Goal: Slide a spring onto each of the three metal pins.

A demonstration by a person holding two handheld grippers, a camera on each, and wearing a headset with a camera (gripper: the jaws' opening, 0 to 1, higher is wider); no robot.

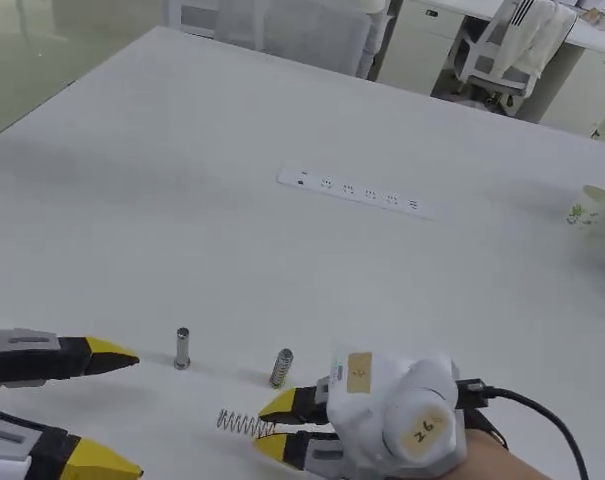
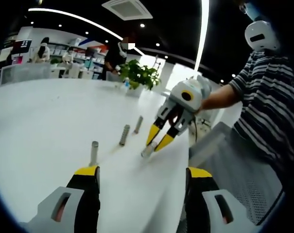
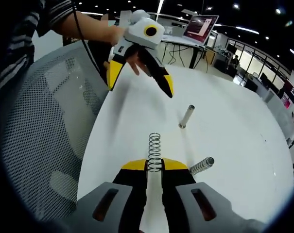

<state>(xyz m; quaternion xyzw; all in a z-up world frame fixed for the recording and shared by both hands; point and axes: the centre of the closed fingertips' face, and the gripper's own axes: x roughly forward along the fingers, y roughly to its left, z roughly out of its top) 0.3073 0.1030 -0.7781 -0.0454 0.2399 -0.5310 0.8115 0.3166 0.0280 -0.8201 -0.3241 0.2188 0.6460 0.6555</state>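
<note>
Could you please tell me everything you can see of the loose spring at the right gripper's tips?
The loose spring is a slim coil of bare silvery wire, evenly wound with open gaps between the turns. It lies about flat on the white table. One end looks pinched between the yellow tips of the right gripper, whose jaws are nearly closed on it. The rest juts straight forward, touching nothing but the tabletop.

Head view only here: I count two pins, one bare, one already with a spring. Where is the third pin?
Observer: The left gripper view shows the third pin in line just beyond the sprung pin, away from the bare pin.
Operator: Does the right tool really hold the loose spring?
Observer: Yes; the right gripper view shows the right tool shut on one end of the spring, the rest sticking forward.
</note>
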